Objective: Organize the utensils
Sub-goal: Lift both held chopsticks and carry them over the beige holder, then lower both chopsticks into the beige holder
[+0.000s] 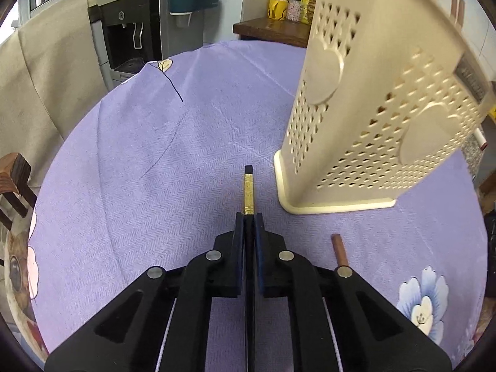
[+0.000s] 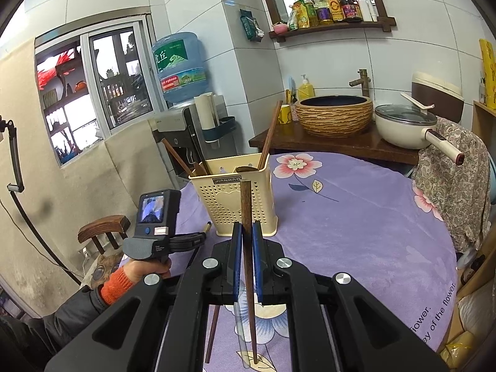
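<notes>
My left gripper (image 1: 249, 215) is shut on a black chopstick with a gold band (image 1: 249, 186), low over the purple tablecloth (image 1: 155, 170). The chopstick's end points past the jaws, just left of the cream perforated utensil holder (image 1: 372, 108). From the right wrist view, that left gripper (image 2: 203, 235) sits left of the holder (image 2: 235, 198). My right gripper (image 2: 247, 226) is shut on a brown wooden chopstick (image 2: 246, 198), held steeply in front of the holder. Several chopsticks and a spoon stand inside the holder. A loose brown chopstick (image 2: 212, 334) (image 1: 339, 249) lies on the cloth.
A clear stick (image 2: 240, 334) lies beside the loose chopstick. Behind the round table stand a wooden counter with a woven basin (image 2: 334, 114) and a white pot (image 2: 403, 127). A water dispenser (image 2: 183, 71) and a wooden chair (image 2: 104, 226) are on the left.
</notes>
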The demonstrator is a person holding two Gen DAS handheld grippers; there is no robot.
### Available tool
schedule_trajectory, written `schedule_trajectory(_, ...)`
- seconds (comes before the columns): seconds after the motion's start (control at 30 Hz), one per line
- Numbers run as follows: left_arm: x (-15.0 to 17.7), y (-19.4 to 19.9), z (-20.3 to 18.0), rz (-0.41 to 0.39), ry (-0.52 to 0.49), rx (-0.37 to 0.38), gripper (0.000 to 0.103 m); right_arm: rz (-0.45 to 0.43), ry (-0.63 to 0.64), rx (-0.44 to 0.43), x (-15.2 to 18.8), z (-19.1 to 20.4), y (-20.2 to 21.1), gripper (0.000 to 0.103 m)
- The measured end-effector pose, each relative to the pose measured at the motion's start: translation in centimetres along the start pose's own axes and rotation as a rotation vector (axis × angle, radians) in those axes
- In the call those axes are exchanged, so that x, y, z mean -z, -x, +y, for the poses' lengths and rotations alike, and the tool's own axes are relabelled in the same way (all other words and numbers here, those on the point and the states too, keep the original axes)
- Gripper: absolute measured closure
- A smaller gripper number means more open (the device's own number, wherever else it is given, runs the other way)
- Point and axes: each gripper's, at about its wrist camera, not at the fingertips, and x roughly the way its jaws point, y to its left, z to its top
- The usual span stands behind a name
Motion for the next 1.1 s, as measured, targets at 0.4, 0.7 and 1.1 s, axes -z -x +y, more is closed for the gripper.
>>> schedule_trajectory(0.4,2.0,15.4,0.3,-0.232,-0.048,0.242,0.096,-0.015,0.014,-0.009,-0.2,0.8,0.7,0.096)
schedule_trajectory(0.7,3.5,21.0,0.6,-0.291,-0.088,0.293,0.096,-0.015,0.039,-0.017,-0.2,1.9,1.0,0.096)
schedule_trajectory(1.1,2.7,22.9,0.6,-0.329,-0.09,0.321,0.096,-0.04,0.069,-0.025,-1.8,3.0,1.4,0.096)
